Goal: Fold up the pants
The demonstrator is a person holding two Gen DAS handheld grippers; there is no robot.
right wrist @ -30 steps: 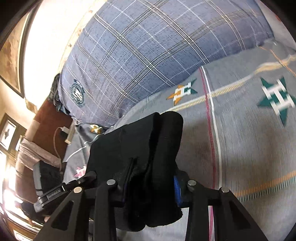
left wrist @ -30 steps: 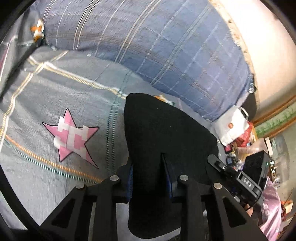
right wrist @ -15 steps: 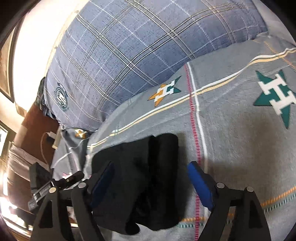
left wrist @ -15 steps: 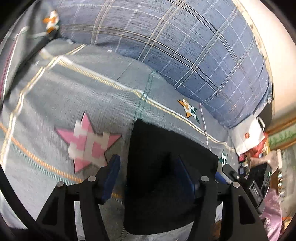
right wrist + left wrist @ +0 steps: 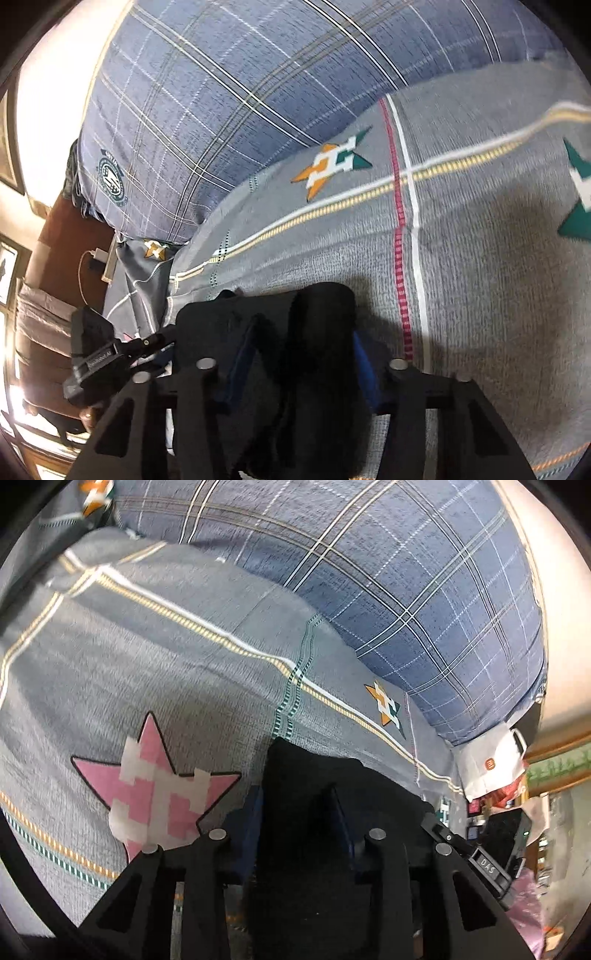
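Pants (image 5: 325, 812) black, already a compact multi-layer bundle on grey bedsheet (image 5: 166, 686), 6 o'clock of plaid pillow (image 5: 406, 590). Left gripper (image 5: 295, 827) and right gripper (image 5: 295, 354) just closed, each clamped on bundle. Judgement: folding nearly done; final fold or set-down left.

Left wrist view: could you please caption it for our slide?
Left gripper clamps folded black pants on a grey star-print bedsheet.

Black pants (image 5: 310, 812), folded into a thick bundle, lying on grey star-patterned bedding, rounded fold facing away
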